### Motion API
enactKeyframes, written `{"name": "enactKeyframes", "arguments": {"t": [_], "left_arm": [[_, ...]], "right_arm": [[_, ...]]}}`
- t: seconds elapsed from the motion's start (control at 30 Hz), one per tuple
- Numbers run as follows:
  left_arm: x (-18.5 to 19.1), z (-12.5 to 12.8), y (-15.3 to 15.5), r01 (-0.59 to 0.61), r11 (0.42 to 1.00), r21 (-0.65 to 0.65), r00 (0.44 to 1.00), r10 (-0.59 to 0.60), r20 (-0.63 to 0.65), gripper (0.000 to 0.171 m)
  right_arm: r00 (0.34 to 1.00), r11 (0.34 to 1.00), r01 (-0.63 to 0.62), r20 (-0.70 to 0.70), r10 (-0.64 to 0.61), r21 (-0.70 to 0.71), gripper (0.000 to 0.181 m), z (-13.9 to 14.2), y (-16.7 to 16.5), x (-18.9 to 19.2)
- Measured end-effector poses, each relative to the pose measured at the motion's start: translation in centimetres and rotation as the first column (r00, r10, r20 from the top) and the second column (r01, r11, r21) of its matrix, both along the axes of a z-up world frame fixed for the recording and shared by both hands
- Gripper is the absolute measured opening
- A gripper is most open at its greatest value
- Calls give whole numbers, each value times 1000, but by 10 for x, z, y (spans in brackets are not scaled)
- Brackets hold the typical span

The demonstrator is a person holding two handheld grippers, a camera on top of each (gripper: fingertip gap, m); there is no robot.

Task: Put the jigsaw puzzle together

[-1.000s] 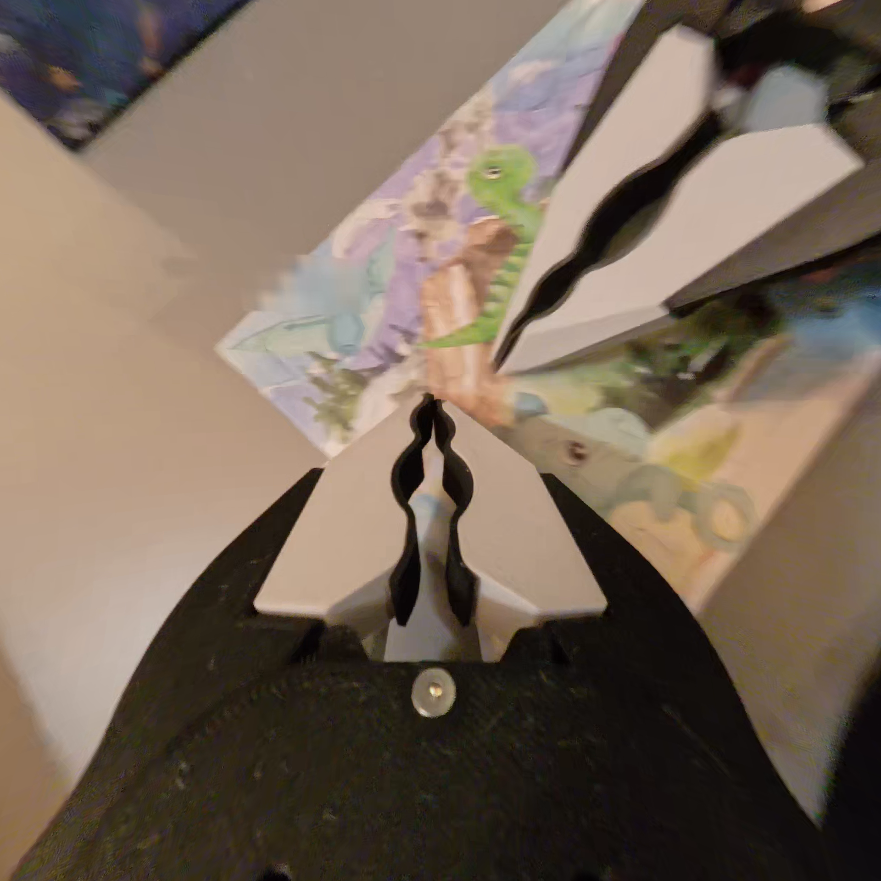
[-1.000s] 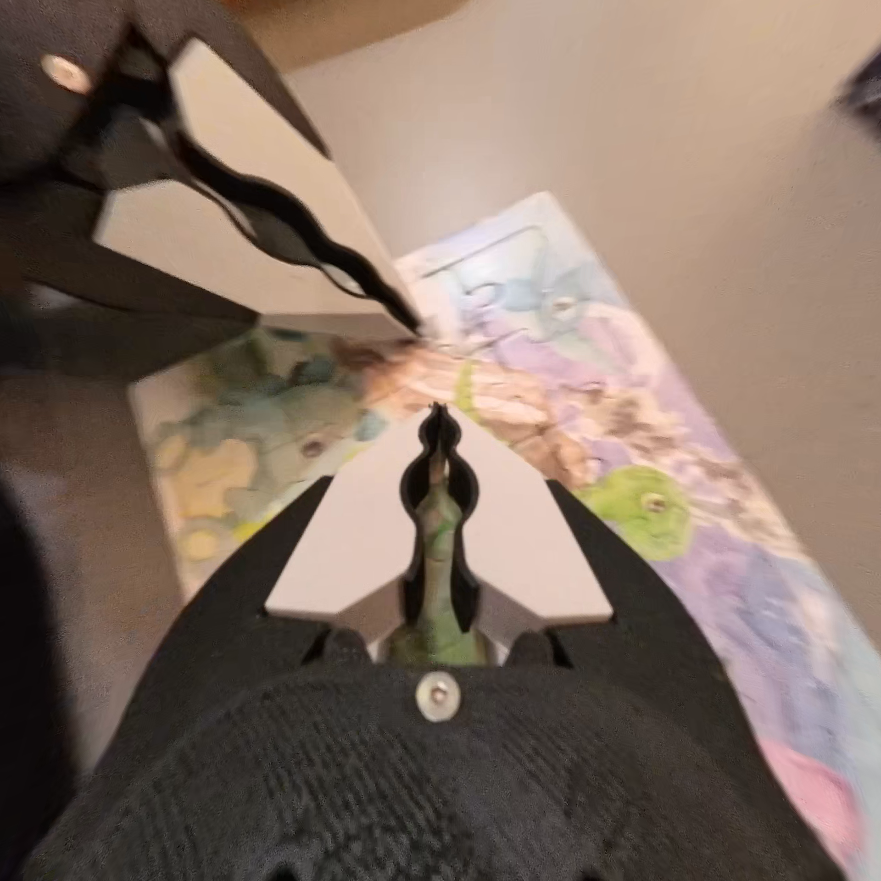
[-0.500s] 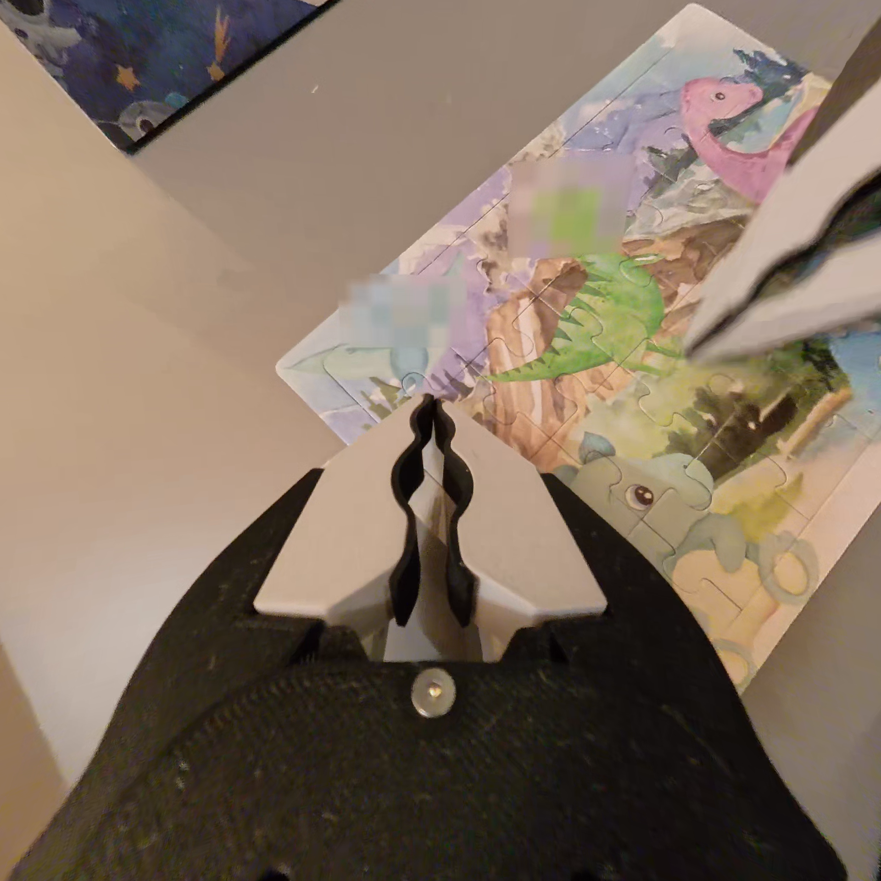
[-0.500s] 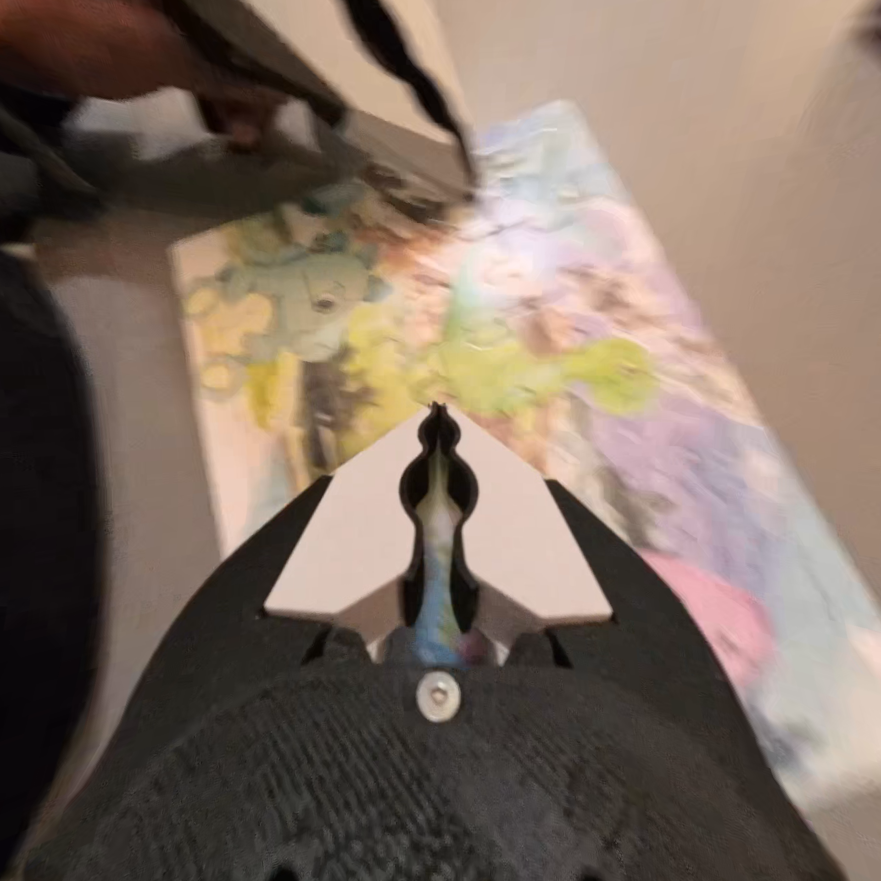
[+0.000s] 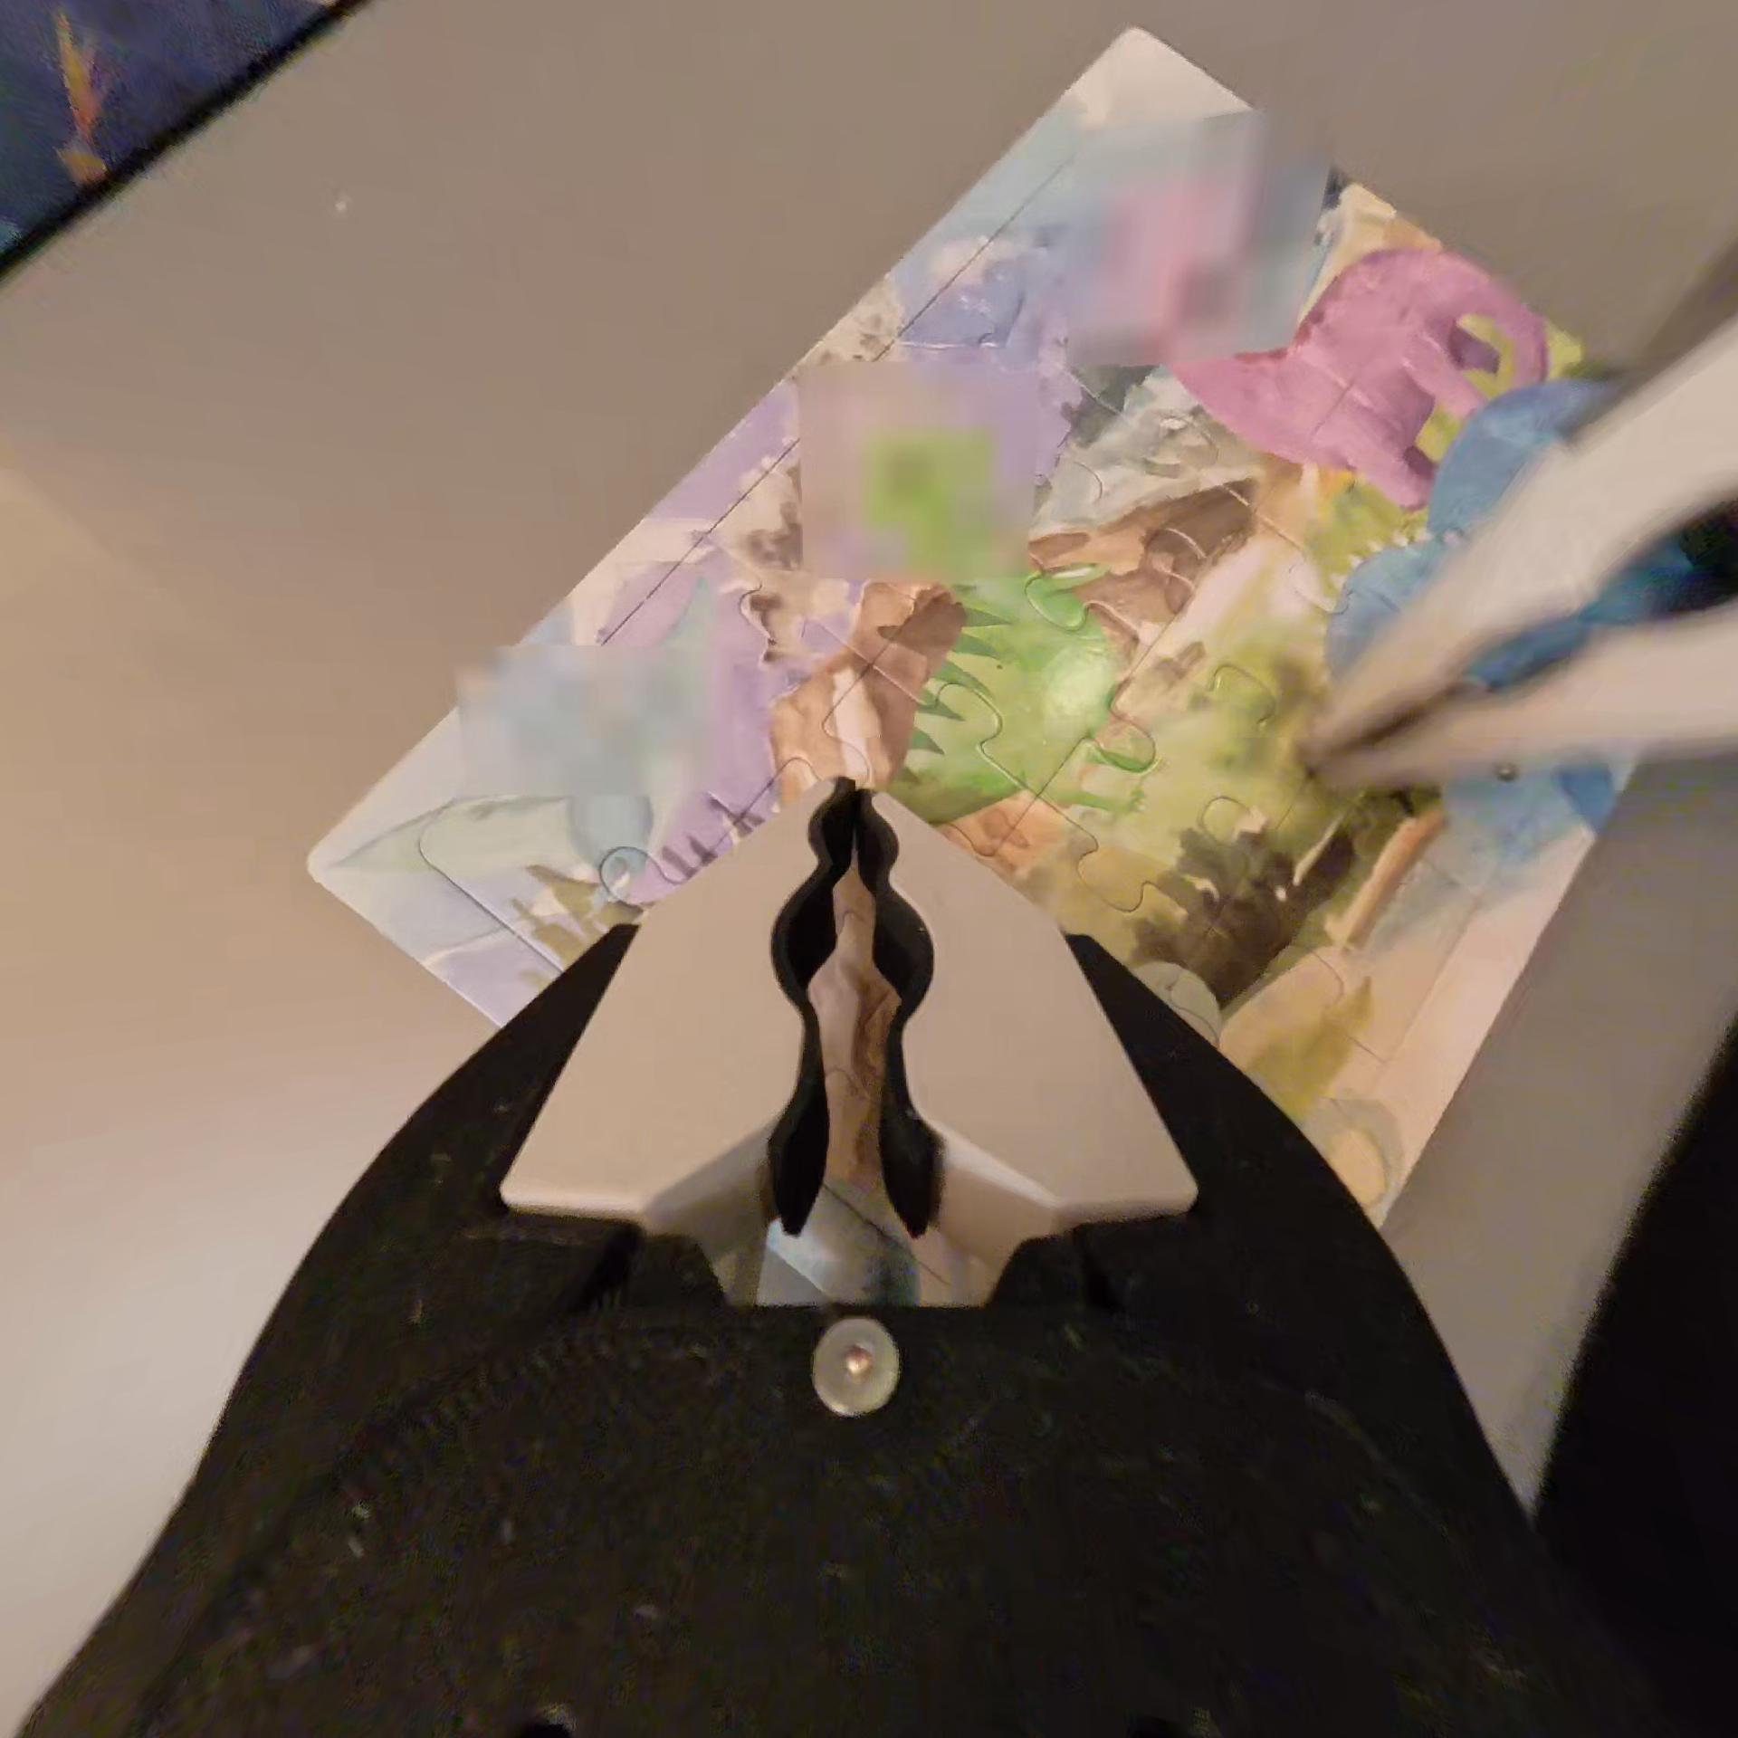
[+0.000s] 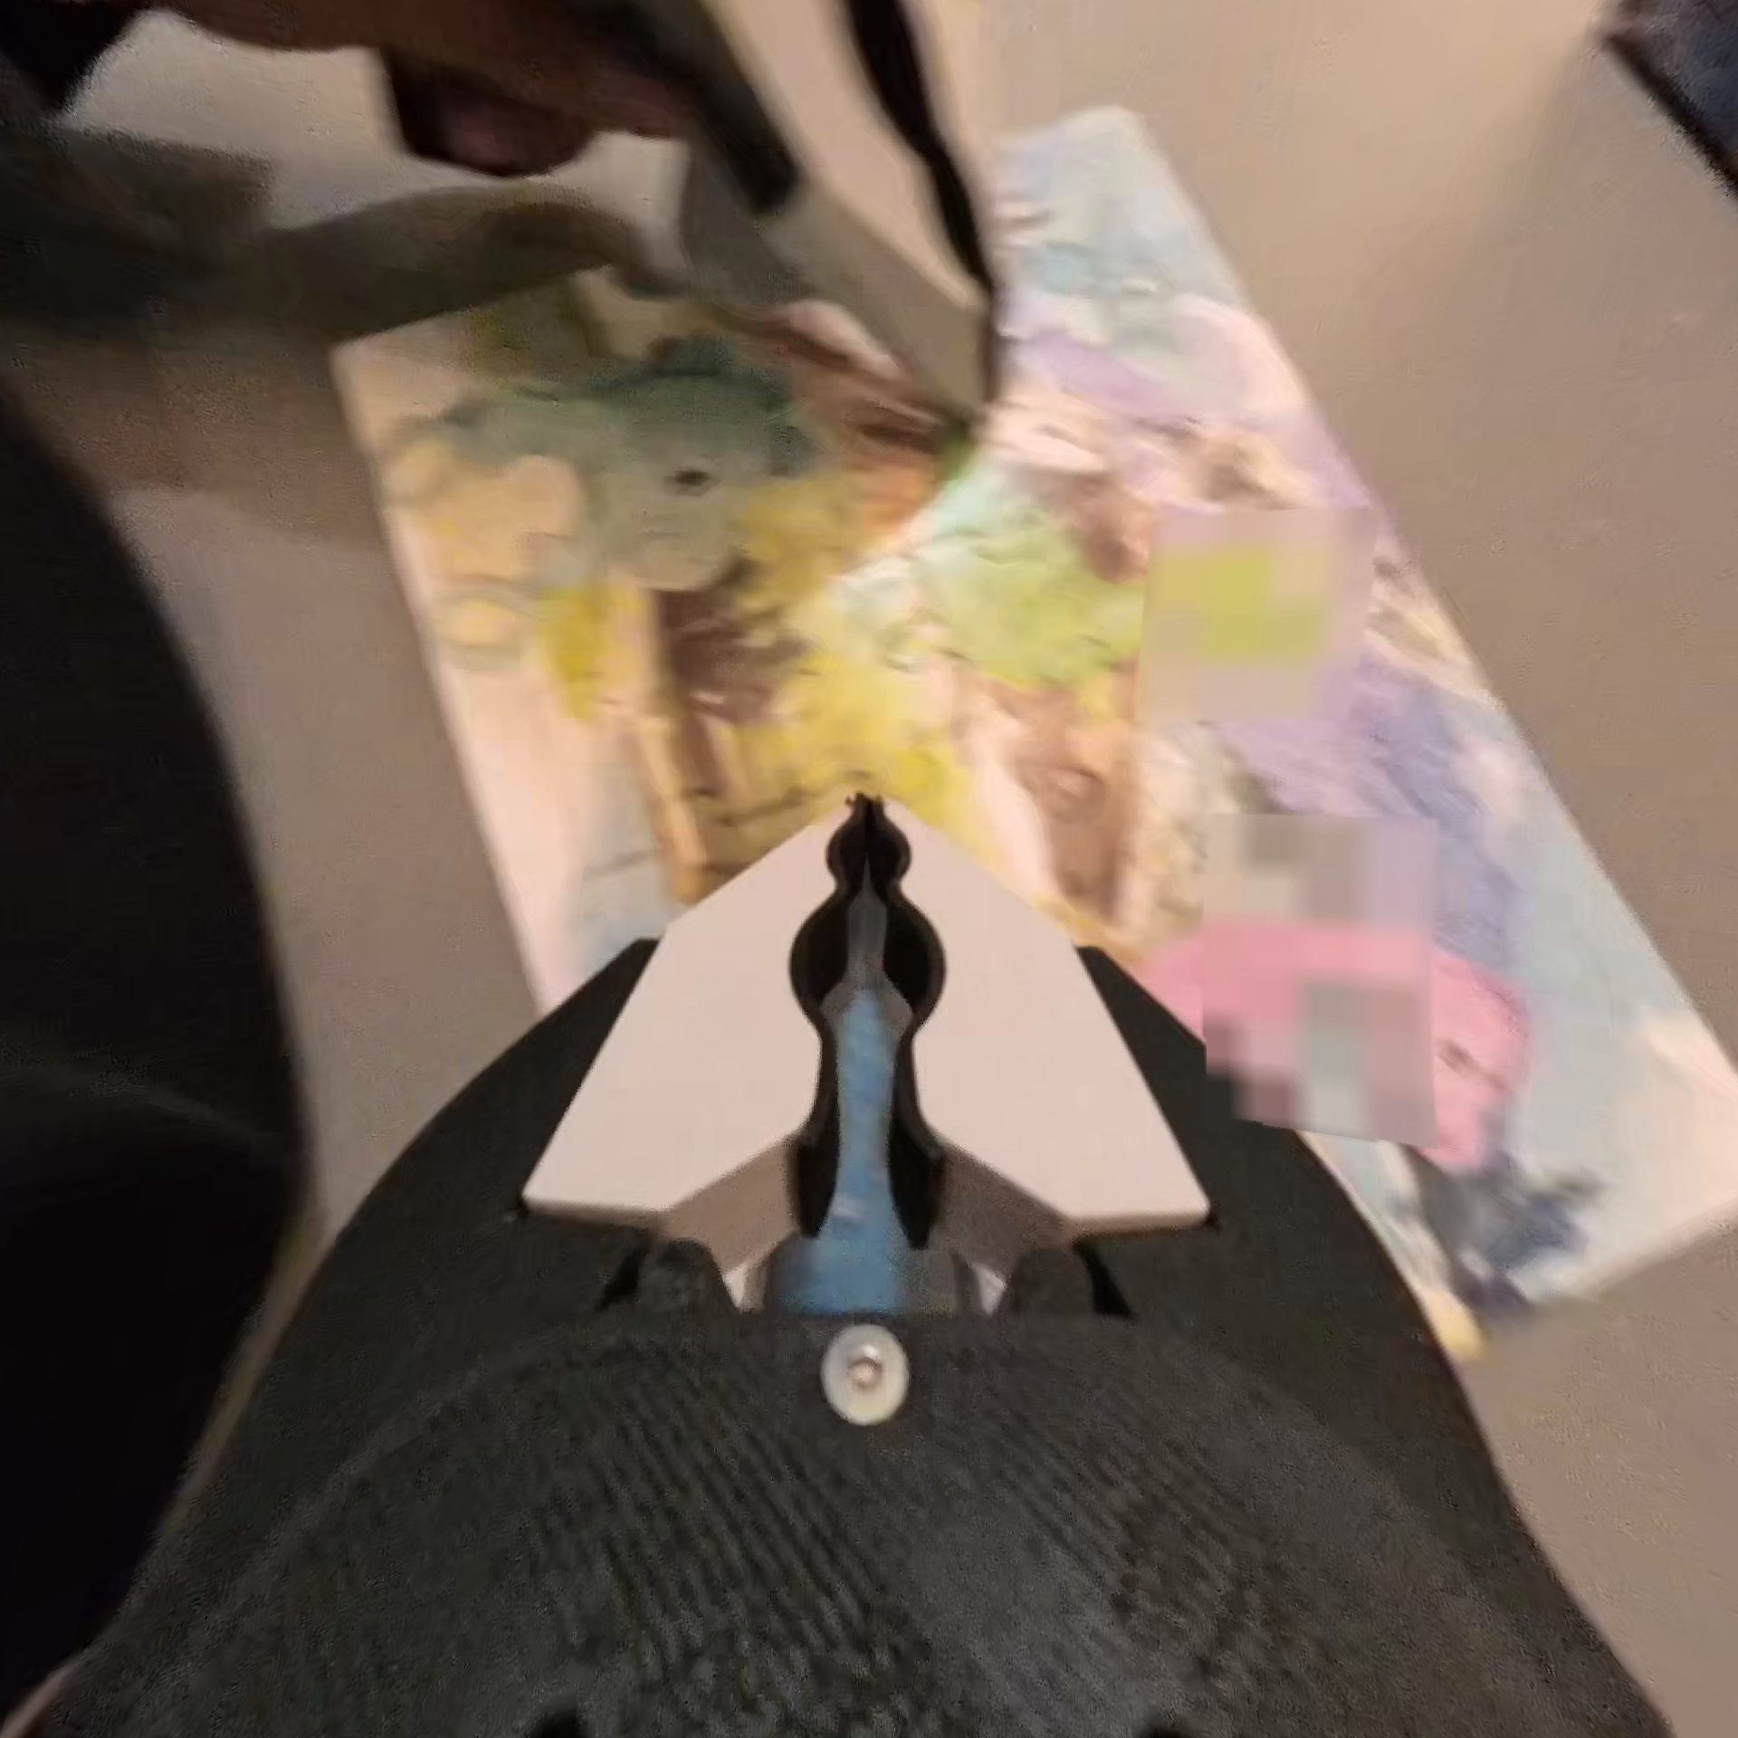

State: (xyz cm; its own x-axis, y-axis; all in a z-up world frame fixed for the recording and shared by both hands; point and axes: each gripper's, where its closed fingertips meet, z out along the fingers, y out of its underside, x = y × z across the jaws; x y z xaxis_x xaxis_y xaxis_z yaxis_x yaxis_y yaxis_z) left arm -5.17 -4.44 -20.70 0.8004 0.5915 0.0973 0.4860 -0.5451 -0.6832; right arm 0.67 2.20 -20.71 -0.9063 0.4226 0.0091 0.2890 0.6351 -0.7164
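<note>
The jigsaw puzzle (image 5: 1034, 658), a pastel dinosaur picture, lies flat on the grey table with its pieces joined. My left gripper (image 5: 851, 790) is shut and empty, its tips over the brown rock near the puzzle's middle. My right gripper (image 5: 1335, 752) comes in from the right, its tip down on the dark tree patch. The right wrist view is blurred. There the right gripper (image 6: 865, 804) is shut and empty over the puzzle (image 6: 846, 611). The left gripper (image 6: 940, 188) and a hand (image 6: 527, 103) show at the top.
A dark blue picture with stars (image 5: 85, 122) lies at the table's far left corner. Bare grey table (image 5: 470, 376) surrounds the puzzle. A dark sleeve or clothing (image 6: 113, 846) fills the left of the right wrist view. A dark object (image 6: 1683, 75) sits at the top right.
The right gripper has moved away from the left one, along the puzzle toward its pink and blue end. The left gripper has moved farther over the puzzle. Both stayed shut.
</note>
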Motion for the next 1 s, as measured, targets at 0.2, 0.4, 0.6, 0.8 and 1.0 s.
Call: {"name": "enactKeyframes", "arguments": {"t": [0.2, 0.4, 0.6, 0.8, 1.0], "left_arm": [[63, 0, 38, 177, 979, 104, 977, -187, 100, 0], [40, 0, 49, 117, 993, -27, 989, -119, -85, 0], [-1, -1, 28, 12, 998, -57, 995, -18, -94, 0], [-10, -1, 42, 63, 989, -135, 981, -86, -173, 0], [-38, 1, 58, 32, 994, -103, 992, -44, -115, 0]], "right_arm": [[939, 939, 344, -22, -344, -2, 0, -2, 79, -71], [997, 997, -52, 49, 55, -57, 0, -1, -14, 18], [962, 961, 275, 4, -275, -34, 0, -2, 66, -38], [950, 956, 289, -132, -282, 41, 0, -1, 30, -75], [961, 962, 272, -38, -272, -15, 0, -2, -5, -108]]}}
